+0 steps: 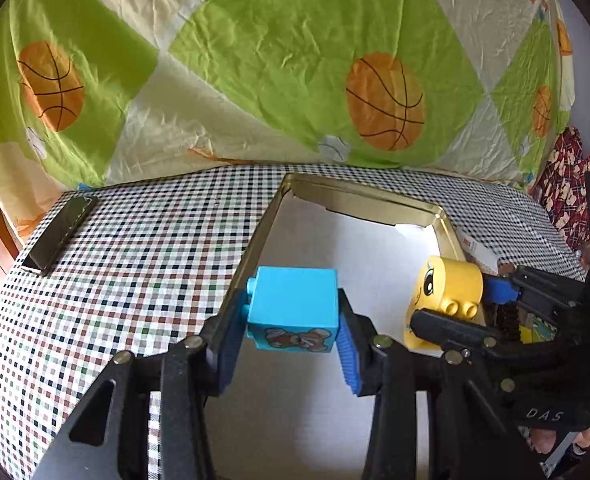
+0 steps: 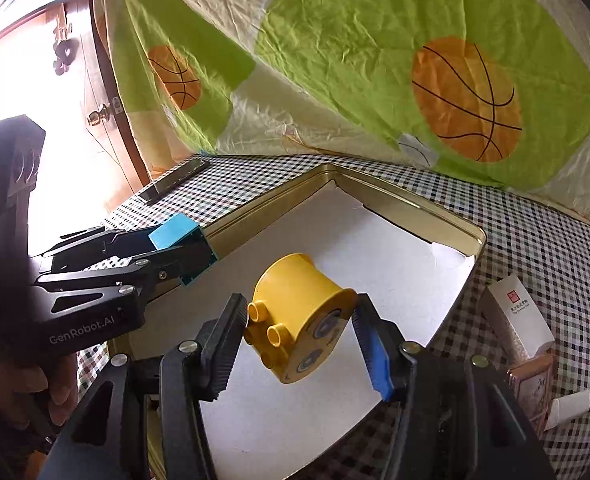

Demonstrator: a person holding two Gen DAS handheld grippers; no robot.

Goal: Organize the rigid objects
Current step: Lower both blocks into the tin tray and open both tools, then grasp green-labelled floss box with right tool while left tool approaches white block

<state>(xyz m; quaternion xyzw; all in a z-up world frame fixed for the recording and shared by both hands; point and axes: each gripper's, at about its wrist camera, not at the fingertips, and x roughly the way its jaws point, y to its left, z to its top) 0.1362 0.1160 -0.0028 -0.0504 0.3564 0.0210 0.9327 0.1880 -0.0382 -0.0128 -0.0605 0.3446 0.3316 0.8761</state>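
The left gripper (image 1: 293,320) pinches a glossy blue block (image 1: 293,304), square with side studs and a bear print, over the near-left rim of a gold metal tin (image 1: 255,236) lined with white paper. To its right, the right gripper (image 2: 301,328) clamps a rounded yellow block (image 2: 301,320); only the right view shows the white carton (image 2: 515,316) beside the tin.

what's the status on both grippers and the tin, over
Left gripper shut on blue block. Right gripper shut on yellow block. Both held over the paper-lined gold tin. Nothing in it, path clear.
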